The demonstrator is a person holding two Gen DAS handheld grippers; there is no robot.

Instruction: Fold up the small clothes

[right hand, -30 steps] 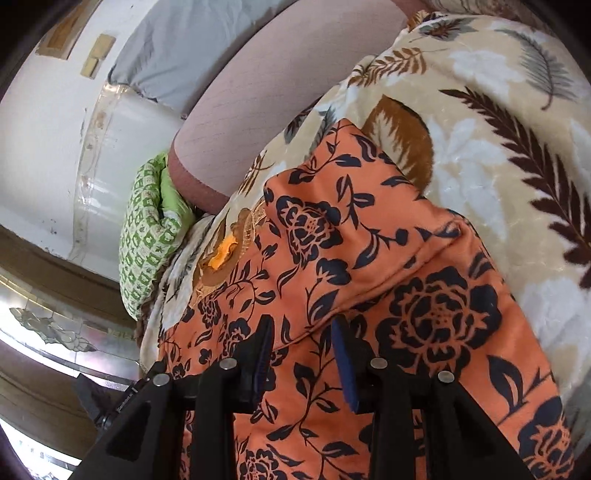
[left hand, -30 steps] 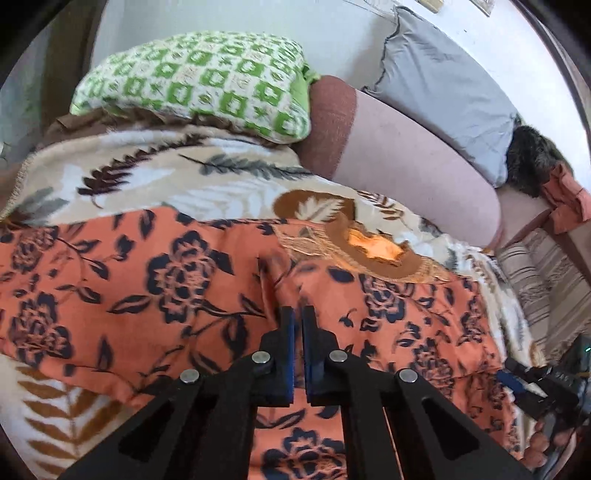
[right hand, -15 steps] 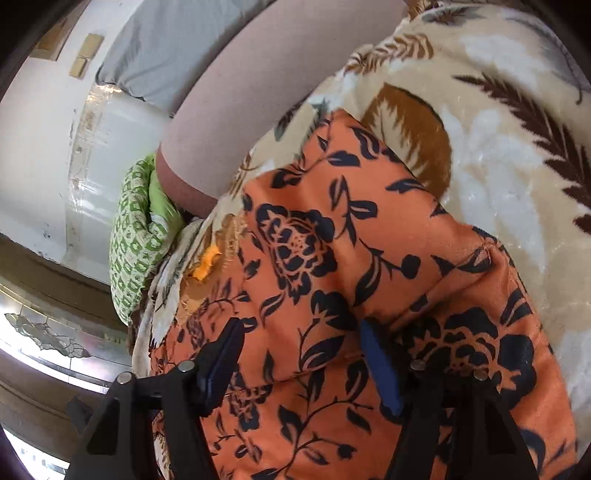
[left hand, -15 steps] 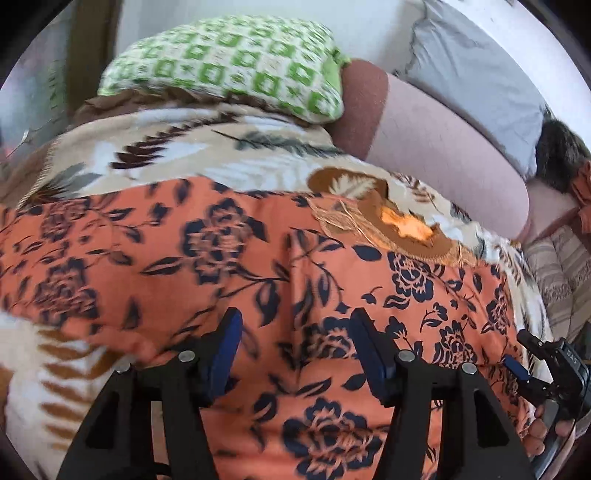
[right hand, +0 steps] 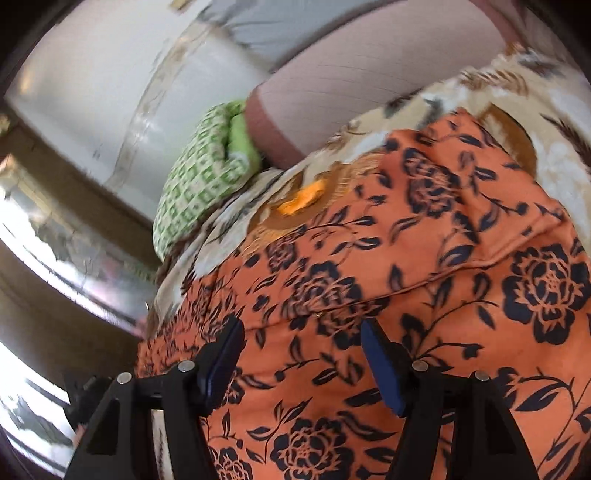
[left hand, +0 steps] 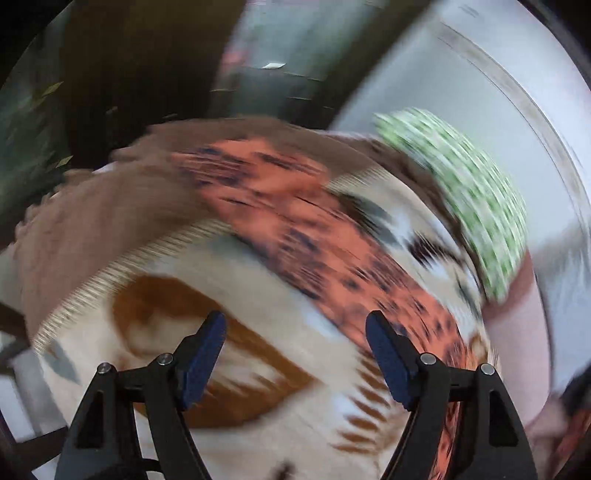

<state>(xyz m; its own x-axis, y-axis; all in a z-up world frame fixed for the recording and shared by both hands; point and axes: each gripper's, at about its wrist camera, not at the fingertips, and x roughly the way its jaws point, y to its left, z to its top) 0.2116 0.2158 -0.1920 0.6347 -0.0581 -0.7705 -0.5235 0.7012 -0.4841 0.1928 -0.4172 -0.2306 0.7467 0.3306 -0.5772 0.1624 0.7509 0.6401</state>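
An orange garment with dark floral print (right hand: pixel 424 280) lies spread on a cream leaf-patterned blanket (right hand: pixel 554 155), with a fold edge across it. My right gripper (right hand: pixel 301 363) is open just above the garment, jaws wide apart and empty. In the blurred left wrist view my left gripper (left hand: pixel 295 354) is open and empty over the blanket (left hand: pixel 258 295), with the garment (left hand: pixel 314 229) stretching away ahead and to the right.
A green checked pillow (right hand: pixel 199 177) lies at the blanket's far end beside a pinkish bolster (right hand: pixel 351 85); the pillow also shows in the left wrist view (left hand: pixel 476 199). A brown blanket edge (left hand: pixel 92 206) runs at left. A grey pillow (right hand: pixel 266 26) sits behind.
Both grippers have opened and let go of the garment. The left gripper swung fast to the left, off the garment and over the bare blanket. The right gripper pulled back slightly.
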